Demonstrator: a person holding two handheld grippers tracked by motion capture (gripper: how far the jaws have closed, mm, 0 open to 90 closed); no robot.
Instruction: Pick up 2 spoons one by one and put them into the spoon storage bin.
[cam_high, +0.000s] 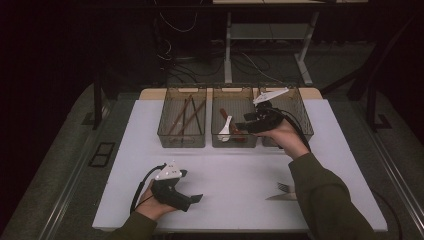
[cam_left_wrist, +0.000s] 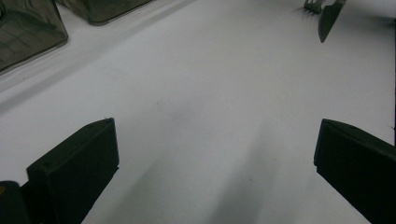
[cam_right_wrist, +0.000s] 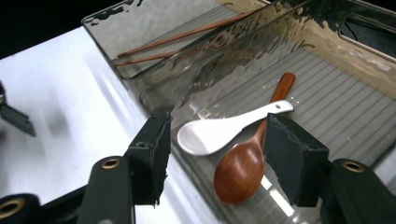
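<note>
This looks like a lab or test room set up for recording, not a home kitchen. A plain white worktop (cam_high: 240, 175) stands on grey carpet in a dark room. Loose black cables (cam_high: 175, 55) trail across the floor behind it, beside the pale metal legs of a height-adjustable desk (cam_high: 227, 50). Three clear plastic bins (cam_high: 182, 125) sit in a neat row.

Chopsticks (cam_high: 185, 116) lie in the left bin (cam_high: 182, 137); a fork (cam_high: 284, 187) sits nearby.
</note>
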